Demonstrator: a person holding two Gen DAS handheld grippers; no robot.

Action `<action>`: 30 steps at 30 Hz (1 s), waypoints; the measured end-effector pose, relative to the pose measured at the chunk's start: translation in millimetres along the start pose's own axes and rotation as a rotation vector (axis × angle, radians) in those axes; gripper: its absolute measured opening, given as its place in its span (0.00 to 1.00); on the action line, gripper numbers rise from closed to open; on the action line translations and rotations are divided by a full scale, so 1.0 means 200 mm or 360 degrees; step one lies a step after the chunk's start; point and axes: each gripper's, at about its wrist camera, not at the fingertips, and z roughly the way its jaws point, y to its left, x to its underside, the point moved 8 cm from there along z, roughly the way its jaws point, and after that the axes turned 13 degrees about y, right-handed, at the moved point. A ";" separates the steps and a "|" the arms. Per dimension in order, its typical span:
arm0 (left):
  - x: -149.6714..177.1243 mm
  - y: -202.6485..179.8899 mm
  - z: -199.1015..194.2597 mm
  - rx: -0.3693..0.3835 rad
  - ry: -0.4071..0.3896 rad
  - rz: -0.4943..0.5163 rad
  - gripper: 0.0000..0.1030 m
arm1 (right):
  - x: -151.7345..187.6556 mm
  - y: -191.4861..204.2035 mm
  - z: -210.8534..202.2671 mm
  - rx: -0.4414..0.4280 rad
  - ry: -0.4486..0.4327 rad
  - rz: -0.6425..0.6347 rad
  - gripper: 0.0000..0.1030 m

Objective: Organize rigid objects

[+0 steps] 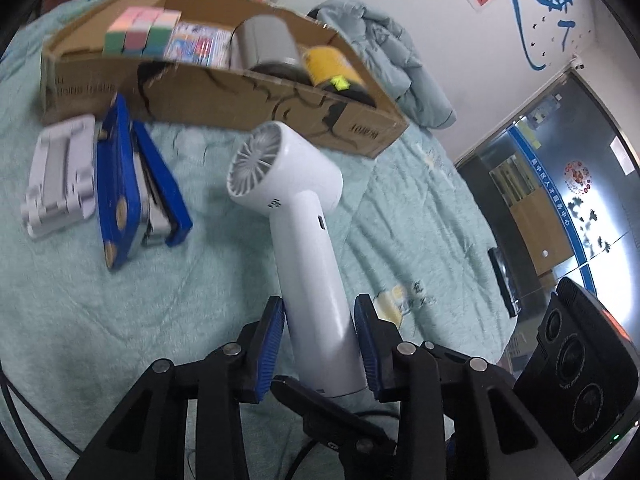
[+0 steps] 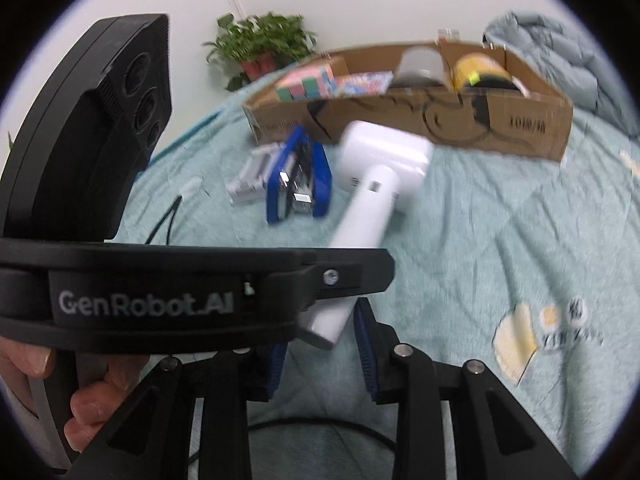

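Note:
My left gripper (image 1: 320, 332) is shut on the handle of a white hair dryer (image 1: 296, 208), holding it up above the bed with its head toward the cardboard box (image 1: 240, 108). The dryer also shows in the right wrist view (image 2: 380, 168), with the left gripper's body (image 2: 192, 292) across that frame. My right gripper (image 2: 322, 340) is open and empty just below the dryer's handle end. The box (image 2: 500, 124) holds coloured blocks (image 1: 138, 32), a printed packet (image 1: 200, 44), a grey cylinder (image 1: 266, 44) and a yellow can (image 1: 332, 68).
A blue stapler (image 1: 136, 184) and a grey folding stand (image 1: 60, 176) lie on the teal bedspread (image 1: 100, 300) left of the dryer. A pale blue jacket (image 1: 384, 52) lies behind the box. A potted plant (image 2: 260, 48) stands by the wall. A black cable (image 2: 164, 220) runs over the bedspread.

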 end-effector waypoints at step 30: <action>-0.08 0.09 0.09 0.0057 0.0220 0.0137 0.53 | 0.06 -0.41 0.10 -0.0444 0.0123 0.0685 0.46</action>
